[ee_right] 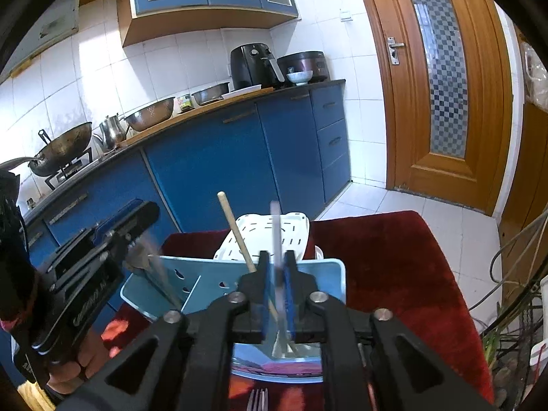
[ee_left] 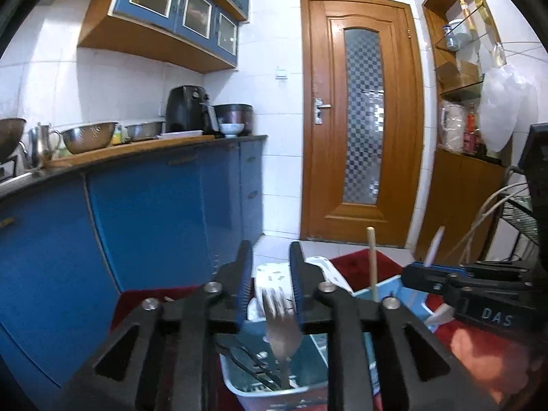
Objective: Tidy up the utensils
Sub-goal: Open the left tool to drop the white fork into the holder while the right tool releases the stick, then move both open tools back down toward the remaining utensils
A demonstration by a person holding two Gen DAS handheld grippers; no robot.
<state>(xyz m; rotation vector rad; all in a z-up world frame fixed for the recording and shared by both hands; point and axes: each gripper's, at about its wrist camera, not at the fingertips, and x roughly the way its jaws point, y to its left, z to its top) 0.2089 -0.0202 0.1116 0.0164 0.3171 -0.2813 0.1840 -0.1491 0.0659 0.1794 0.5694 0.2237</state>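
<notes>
A light blue utensil caddy point(ee_left: 301, 392) point(ee_right: 212, 282) stands on a red cloth. My left gripper point(ee_left: 270, 263) is open above it; a metal fork point(ee_left: 279, 322) stands head-up between its fingers, stem down in the caddy, beside black utensils point(ee_left: 250, 363). My right gripper point(ee_right: 276, 257) is shut on a pale, blurred utensil handle point(ee_right: 275, 226) over the caddy; it also shows in the left wrist view point(ee_left: 433, 246). A wooden stick point(ee_left: 371, 263) point(ee_right: 236, 231) stands in the caddy. Another fork point(ee_right: 257, 399) lies on the cloth below my right gripper.
A white slotted basket point(ee_left: 274, 274) point(ee_right: 263, 229) sits behind the caddy on the red cloth point(ee_right: 387, 267). Blue cabinets point(ee_right: 222, 171) with a counter of pots and appliances run along the left. A wooden door point(ee_left: 363, 116) is ahead. Cables point(ee_right: 513, 281) hang at right.
</notes>
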